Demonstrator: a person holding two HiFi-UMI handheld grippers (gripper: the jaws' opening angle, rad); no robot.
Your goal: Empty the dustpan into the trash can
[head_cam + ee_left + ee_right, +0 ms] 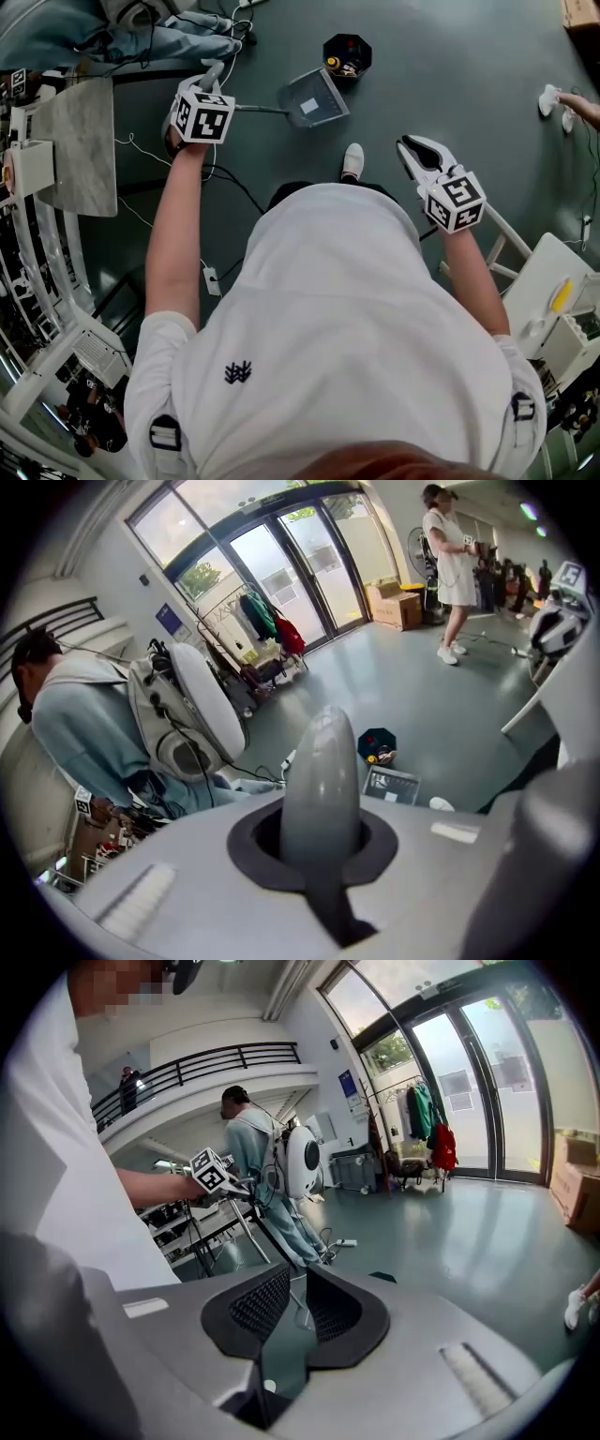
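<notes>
Sitting on the grey-green floor, the black trash can (329,46) held a yellow item (333,63) and some other small litter too tiny to identify. Just beside it, on the side nearer the person, was the grey dustpan (324,92), its far corner close to the can's rim, though no view showed whether the two touched. A white scrap (308,107) lay in the pan. A thin handle (262,110) ran from the pan back to the left gripper (211,73), whose jaws were clamped on the handle's rounded grey grip, the end of the grip poking up between them. The right gripper (412,150) was held off to the person's right, well apart from the dustpan, its black padded jaws parted by a narrow gap with nothing between them.
</notes>
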